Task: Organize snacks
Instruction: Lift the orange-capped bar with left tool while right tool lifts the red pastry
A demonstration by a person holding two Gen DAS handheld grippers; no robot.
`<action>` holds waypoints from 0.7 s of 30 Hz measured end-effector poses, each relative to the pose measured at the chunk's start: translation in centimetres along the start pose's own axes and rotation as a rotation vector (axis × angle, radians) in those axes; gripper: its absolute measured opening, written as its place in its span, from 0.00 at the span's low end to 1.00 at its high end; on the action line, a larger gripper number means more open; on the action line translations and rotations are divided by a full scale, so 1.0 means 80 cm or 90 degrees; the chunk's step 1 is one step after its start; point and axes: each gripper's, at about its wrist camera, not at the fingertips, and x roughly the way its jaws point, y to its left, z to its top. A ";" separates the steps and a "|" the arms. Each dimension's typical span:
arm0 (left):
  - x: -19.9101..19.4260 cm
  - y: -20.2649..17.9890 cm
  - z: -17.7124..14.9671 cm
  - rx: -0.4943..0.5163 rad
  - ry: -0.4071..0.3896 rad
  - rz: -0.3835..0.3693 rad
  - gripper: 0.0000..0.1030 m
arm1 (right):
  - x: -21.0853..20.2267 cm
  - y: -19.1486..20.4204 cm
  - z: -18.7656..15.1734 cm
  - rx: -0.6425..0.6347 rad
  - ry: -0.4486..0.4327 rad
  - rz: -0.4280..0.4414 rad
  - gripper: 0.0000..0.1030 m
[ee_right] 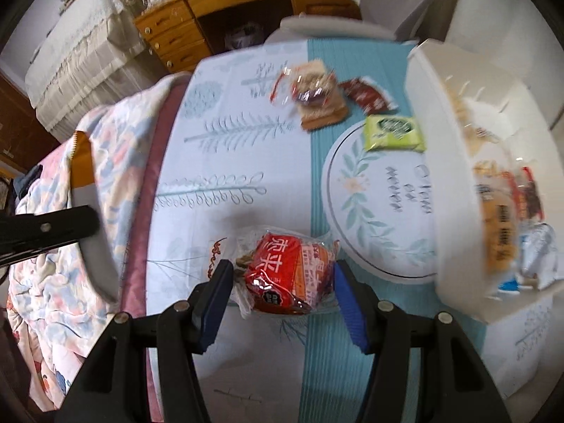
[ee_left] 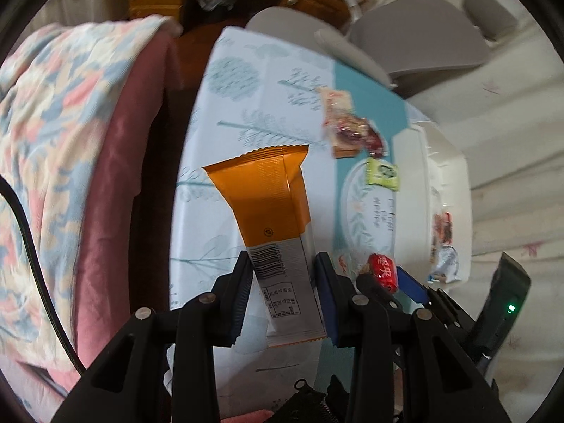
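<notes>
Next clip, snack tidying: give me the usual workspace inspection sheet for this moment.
Surface: table with patterned cloth.
Job's things: orange packet in left gripper; red packet between the fingers of right gripper; green packet, dark red packet and clear cracker pack loose on the cloth; white bin holds snacks.
Clutter: nothing seen.
Grippers: left shut on orange packet; right's grip unclear.
Cables: black cable over quilt.
Surroundings: floral quilt, wooden drawers.
</notes>
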 end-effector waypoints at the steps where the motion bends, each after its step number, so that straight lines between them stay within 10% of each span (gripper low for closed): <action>1: -0.004 -0.006 -0.002 0.008 -0.007 -0.006 0.33 | -0.009 -0.002 -0.002 0.001 -0.007 0.000 0.57; 21: -0.039 -0.193 -0.035 0.141 -0.141 -0.069 0.33 | -0.141 -0.127 -0.021 0.003 -0.128 0.005 0.57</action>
